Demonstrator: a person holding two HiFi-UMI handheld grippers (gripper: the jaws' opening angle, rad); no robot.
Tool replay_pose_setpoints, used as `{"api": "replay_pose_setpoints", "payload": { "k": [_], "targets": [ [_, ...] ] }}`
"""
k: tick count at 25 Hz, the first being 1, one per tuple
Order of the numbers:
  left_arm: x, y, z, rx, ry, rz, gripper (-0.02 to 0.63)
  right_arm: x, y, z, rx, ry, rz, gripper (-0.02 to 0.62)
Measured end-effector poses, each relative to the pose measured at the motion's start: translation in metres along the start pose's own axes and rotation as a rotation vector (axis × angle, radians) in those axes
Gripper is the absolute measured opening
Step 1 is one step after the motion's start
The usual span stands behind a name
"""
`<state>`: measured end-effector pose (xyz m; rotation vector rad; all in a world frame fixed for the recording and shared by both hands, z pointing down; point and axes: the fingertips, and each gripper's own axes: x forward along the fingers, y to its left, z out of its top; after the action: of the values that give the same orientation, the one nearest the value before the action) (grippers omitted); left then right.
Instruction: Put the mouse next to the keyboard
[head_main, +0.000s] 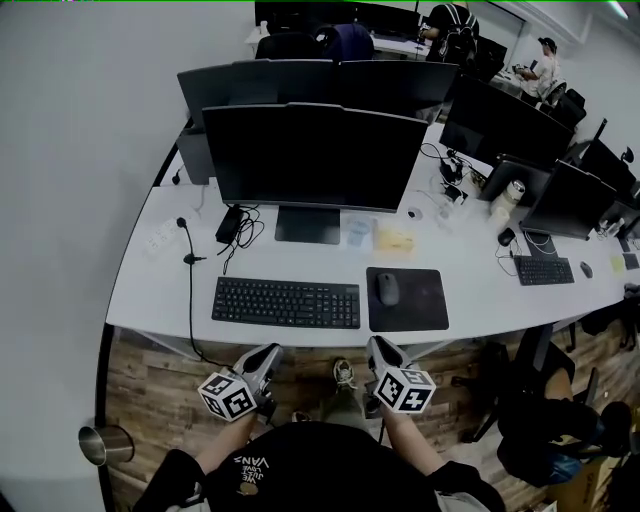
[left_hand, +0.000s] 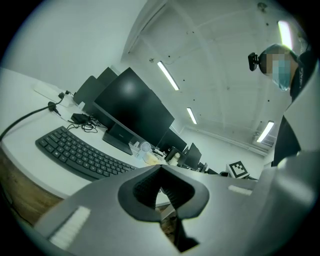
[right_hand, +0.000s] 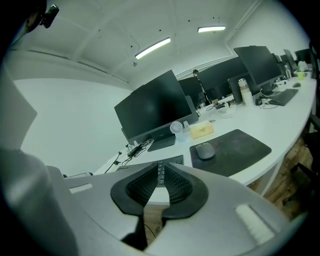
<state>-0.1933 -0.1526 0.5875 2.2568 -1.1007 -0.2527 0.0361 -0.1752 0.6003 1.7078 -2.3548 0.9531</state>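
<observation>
A long white desk (head_main: 160, 290) curves through an open office, from a bare pale wall (head_main: 80, 150) on the left to further workstations on the right. Wood-plank floor (head_main: 160, 385) lies under its front edge. Dark monitors stand in rows along the desk's back half; the nearest monitor (head_main: 315, 158) faces the front edge. People (head_main: 545, 65) sit or stand at the far end of the room.

The black keyboard (head_main: 286, 302) lies parallel to the desk's front edge, in front of that monitor. Just to its right, close beside it, lies a dark mouse pad (head_main: 420, 300). The grey mouse (head_main: 386, 289) rests on the left part of the pad, near the keyboard's right end but not touching it. A black cable (head_main: 190, 290) runs over the front edge left of the keyboard, and a black power adapter (head_main: 229, 225) with tangled leads sits by the monitor's foot. Right of that foot stand a small white fan (right_hand: 176, 127) and a pale yellow box (right_hand: 201, 131).

A shiny metal cylinder (head_main: 105, 443), open at the top, stands on the floor off the desk's left end; what is in it cannot be made out.

Both grippers hang over the floor, clear of the front edge. The left gripper (head_main: 268, 356) has its jaws together and empty. The right gripper (head_main: 380, 345) has its jaws barely apart, a thin slit between the tips and nothing in it.
</observation>
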Motion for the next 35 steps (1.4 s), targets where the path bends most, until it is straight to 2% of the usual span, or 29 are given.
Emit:
{"api": "replay_pose_setpoints", "payload": {
  "k": [6,15,24,35],
  "targets": [
    [-0.022,0.004,0.004,-0.004,-0.017,0.016,0.002,-0.009,0.023,-0.006,-0.035,0.018,0.020,0.006],
    [-0.041,0.015,0.018,0.007,-0.043,0.034,0.002,-0.012,0.045,-0.008,-0.058,0.037,0.040,0.006],
    [-0.053,0.022,0.029,0.024,-0.076,0.066,0.002,-0.014,0.045,-0.004,-0.115,0.048,0.023,0.005],
    [-0.054,0.021,0.026,0.009,-0.099,0.086,0.002,-0.007,0.038,0.002,-0.106,0.036,0.027,0.005]
  ]
}}
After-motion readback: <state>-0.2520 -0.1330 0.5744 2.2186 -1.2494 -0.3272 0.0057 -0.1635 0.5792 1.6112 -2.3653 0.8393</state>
